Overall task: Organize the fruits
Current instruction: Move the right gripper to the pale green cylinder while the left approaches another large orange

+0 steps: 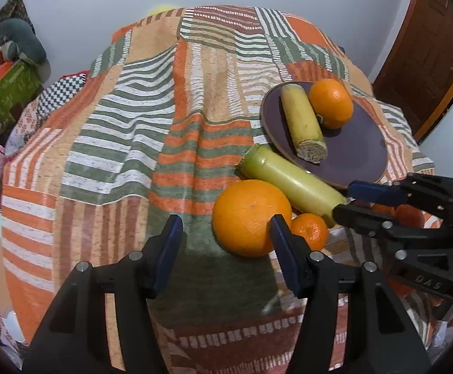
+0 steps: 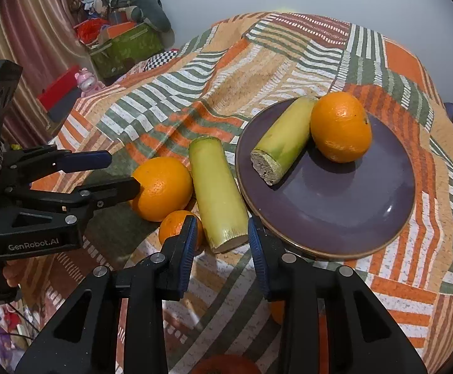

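Observation:
A purple plate (image 2: 335,212) (image 1: 351,152) holds a short yellow-green cane piece (image 2: 282,140) (image 1: 303,124) and an orange (image 2: 340,126) (image 1: 331,103). On the cloth beside the plate lie a longer cane piece (image 2: 217,193) (image 1: 292,184), a large orange (image 2: 161,188) (image 1: 250,216) and a small mandarin (image 2: 175,227) (image 1: 310,229). My right gripper (image 2: 221,246) (image 1: 345,198) is open, its fingers on either side of the long cane piece's near end. My left gripper (image 1: 226,233) (image 2: 122,171) is open, just left of the large orange.
A striped orange, green and white cloth (image 1: 164,143) covers the table. A green box (image 2: 126,50) with clutter stands at the far left, beside a curtain (image 2: 39,31). A wooden door (image 1: 423,46) is at the right. More orange fruit shows at my right view's bottom edge (image 2: 226,366).

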### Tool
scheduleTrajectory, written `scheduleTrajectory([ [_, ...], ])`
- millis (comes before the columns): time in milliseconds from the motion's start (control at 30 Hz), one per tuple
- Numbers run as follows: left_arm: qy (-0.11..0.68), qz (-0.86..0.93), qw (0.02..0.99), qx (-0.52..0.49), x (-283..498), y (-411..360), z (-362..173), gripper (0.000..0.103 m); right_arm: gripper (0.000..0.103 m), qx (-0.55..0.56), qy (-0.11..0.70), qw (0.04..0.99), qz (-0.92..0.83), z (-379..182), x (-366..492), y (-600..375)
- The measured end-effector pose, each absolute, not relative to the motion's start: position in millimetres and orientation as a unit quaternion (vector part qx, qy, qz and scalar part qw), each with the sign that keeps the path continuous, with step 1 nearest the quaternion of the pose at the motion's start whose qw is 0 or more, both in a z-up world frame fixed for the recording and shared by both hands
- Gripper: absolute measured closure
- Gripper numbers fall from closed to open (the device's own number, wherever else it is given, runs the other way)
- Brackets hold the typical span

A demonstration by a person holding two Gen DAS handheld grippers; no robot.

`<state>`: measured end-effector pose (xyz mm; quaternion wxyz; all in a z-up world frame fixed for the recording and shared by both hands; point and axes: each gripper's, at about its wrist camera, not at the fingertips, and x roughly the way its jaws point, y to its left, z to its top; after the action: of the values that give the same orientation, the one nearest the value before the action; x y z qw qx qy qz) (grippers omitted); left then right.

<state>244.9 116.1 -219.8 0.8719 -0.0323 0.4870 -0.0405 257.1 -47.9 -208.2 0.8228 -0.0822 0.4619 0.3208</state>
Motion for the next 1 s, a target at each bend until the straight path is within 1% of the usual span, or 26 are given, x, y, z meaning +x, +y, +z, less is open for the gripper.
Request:
scheduleTrajectory([
  [33, 0.487, -0.042, 0.872, -0.034, 246.4, 115.7, -220.5, 0.042, 0.072, -0.082, 0.463, 0.822, 0.321, -209.1, 257.3, -47.0],
  [167, 0.482, -0.044, 0.874, -0.035, 250.8, 112.6, -222.5, 0.038, 0.07, -0.087, 0.47, 0.821, 0.313, -215.6, 259.9, -43.6],
  [533, 0.483, -0.057, 0.873, -0.041, 260.3, 107.8, -228.4, 0.035, 0.069, -0.094, 0.478, 0.812, 0.321, -218.3, 263.2, -45.5],
  [667, 0.489, -0.061, 0.869, -0.045, 266.2, 105.6, -234.1, 0.032, 0.069, -0.095, 0.481, 0.81, 0.322, -218.7, 265.0, -45.1],
  [867, 0.501, -0.064, 0.862, -0.039, 274.0, 100.1, -246.4, 0.032, 0.068, -0.089, 0.481, 0.81, 0.324, -220.9, 263.2, -48.4],
  [900, 0.502, -0.065, 0.861, -0.043, 275.1, 100.9, -246.7, 0.033, 0.068, -0.088, 0.481, 0.809, 0.325, -221.1, 263.6, -48.5],
  [933, 0.503, -0.069, 0.86, -0.049, 275.7, 102.0, -246.8, 0.037, 0.068, -0.089, 0.481, 0.809, 0.326, -221.0, 264.0, -48.2],
  [1000, 0.503, -0.067, 0.86, -0.052, 276.0, 102.4, -246.9, 0.037, 0.068, -0.092, 0.479, 0.809, 0.329, -221.0, 264.5, -47.2],
])
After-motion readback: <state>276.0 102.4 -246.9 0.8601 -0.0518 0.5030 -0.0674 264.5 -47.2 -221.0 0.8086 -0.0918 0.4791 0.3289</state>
